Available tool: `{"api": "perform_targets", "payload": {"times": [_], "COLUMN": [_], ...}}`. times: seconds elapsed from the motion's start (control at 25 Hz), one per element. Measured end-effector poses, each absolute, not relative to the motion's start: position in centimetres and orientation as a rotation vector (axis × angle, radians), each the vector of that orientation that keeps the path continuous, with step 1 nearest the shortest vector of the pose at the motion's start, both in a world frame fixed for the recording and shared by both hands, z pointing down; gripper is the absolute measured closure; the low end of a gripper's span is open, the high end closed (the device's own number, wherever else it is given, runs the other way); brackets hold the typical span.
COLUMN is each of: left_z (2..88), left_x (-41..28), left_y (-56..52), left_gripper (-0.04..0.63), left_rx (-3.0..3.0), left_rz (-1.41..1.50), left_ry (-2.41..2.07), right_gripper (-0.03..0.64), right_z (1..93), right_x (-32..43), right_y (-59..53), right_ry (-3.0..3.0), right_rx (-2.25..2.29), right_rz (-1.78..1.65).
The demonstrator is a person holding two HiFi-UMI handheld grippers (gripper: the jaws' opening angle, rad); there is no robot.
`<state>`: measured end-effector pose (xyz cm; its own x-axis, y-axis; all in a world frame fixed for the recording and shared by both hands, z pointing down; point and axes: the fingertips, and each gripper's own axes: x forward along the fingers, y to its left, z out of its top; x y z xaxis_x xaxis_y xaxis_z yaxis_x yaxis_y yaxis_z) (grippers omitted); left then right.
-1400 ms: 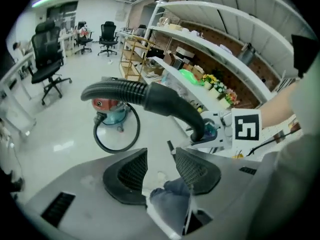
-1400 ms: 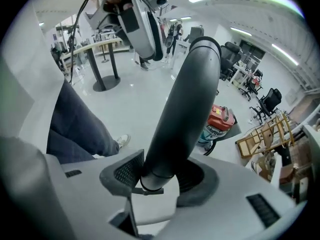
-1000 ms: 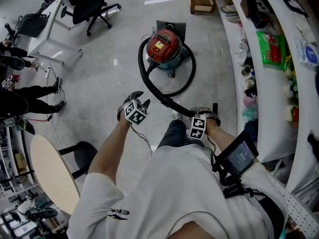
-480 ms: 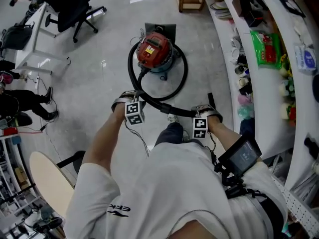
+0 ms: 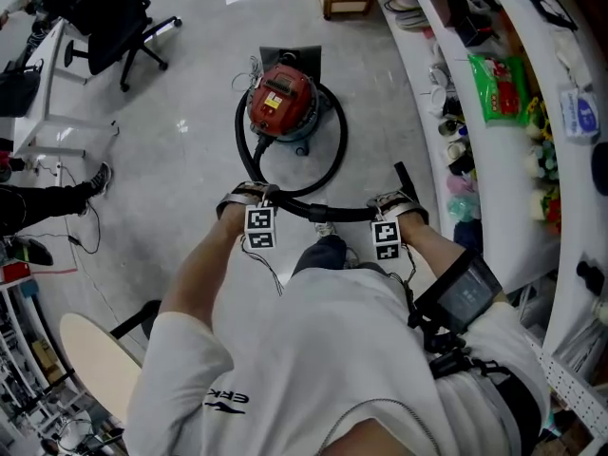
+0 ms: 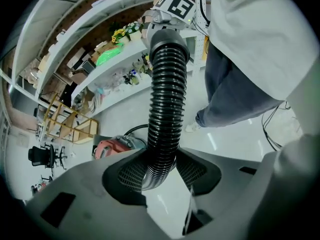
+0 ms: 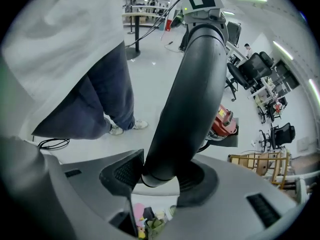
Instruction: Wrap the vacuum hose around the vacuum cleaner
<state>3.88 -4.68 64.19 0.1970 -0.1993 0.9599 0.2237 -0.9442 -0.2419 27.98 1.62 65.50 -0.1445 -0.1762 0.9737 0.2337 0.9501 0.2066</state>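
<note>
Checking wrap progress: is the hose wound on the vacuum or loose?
Loose. The hose rings the vacuum in one wide loop; left tongs and right tongs grip its free end.

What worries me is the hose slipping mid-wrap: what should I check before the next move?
1. Left gripper shut on hose: ok.
2. Right gripper shut on smooth end: ok.
3. Hose looped partway round vacuum: ok.
4. Hose untwisted between grippers: cannot tell.
5. Shoe apart from vacuum: ok.
</note>
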Motion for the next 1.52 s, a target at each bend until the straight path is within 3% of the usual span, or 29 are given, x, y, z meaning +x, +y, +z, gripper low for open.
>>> {"api": "perform_targets", "payload": {"times": [0.72,1.52], "left_z": [66.5,69.3], "left_x": [6.9,17.5], "left_y": [-6.3,-12.9], "left_gripper": [0.436,0.436], "left_rx": [-2.381,-2.583], "left_rz": [-1.818,-1.898], "left_ry": [0.071,0.223], "right_gripper": [0.436,0.445], "right_z": [66.6,69.2], "right_x": [31.4,39.1], "right_y": [-9.7,-25.0], "right_ry": [-1.554,-1.489], "right_rx": [-0.209,-0.406], "right_rz": [-0.555,-0.78]}}
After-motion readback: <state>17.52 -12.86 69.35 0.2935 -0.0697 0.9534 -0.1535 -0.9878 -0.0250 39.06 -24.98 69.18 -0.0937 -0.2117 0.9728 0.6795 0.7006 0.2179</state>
